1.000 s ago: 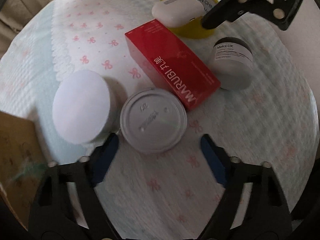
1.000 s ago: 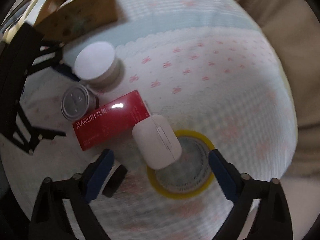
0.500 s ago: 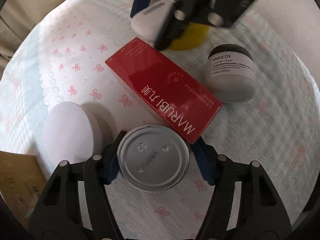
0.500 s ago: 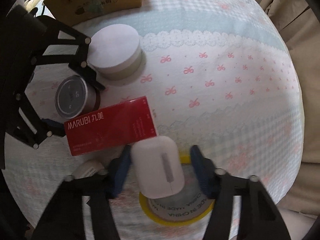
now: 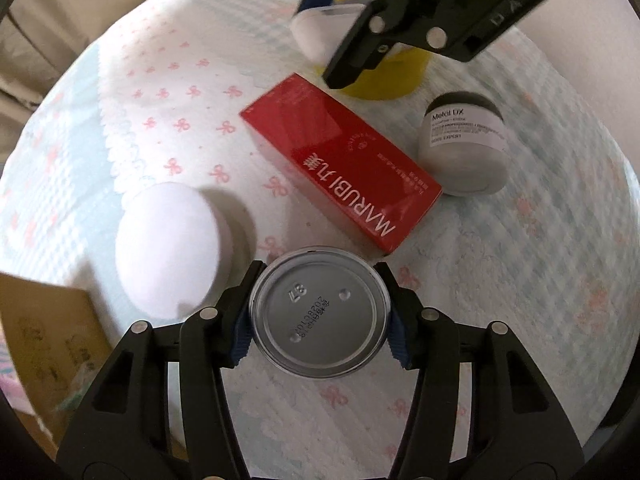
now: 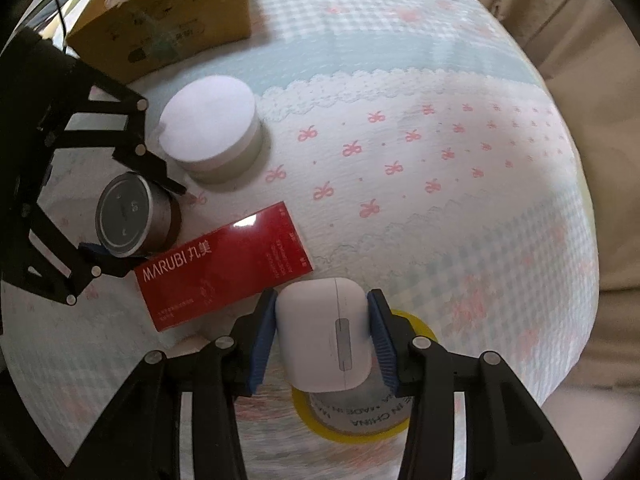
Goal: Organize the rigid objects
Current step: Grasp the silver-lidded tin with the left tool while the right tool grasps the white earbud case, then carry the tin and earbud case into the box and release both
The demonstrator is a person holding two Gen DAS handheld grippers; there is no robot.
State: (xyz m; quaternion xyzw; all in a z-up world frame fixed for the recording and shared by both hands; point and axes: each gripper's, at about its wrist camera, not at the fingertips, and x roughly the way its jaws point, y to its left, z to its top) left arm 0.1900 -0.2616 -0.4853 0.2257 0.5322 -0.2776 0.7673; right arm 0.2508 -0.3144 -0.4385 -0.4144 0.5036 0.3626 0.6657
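Little is sorted yet: my left gripper (image 5: 320,316) is clamped on the metal tin (image 5: 319,312) at lower centre, my right gripper (image 6: 322,336) on the white case (image 6: 326,340) over the tape roll (image 6: 360,424), while the red box (image 5: 340,160), both jars and the cardboard box (image 6: 168,20) at upper left wait.

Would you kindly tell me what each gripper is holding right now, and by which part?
The left gripper clamps the round tin across its side wall. The right gripper clamps the white earbud case by its two long sides.
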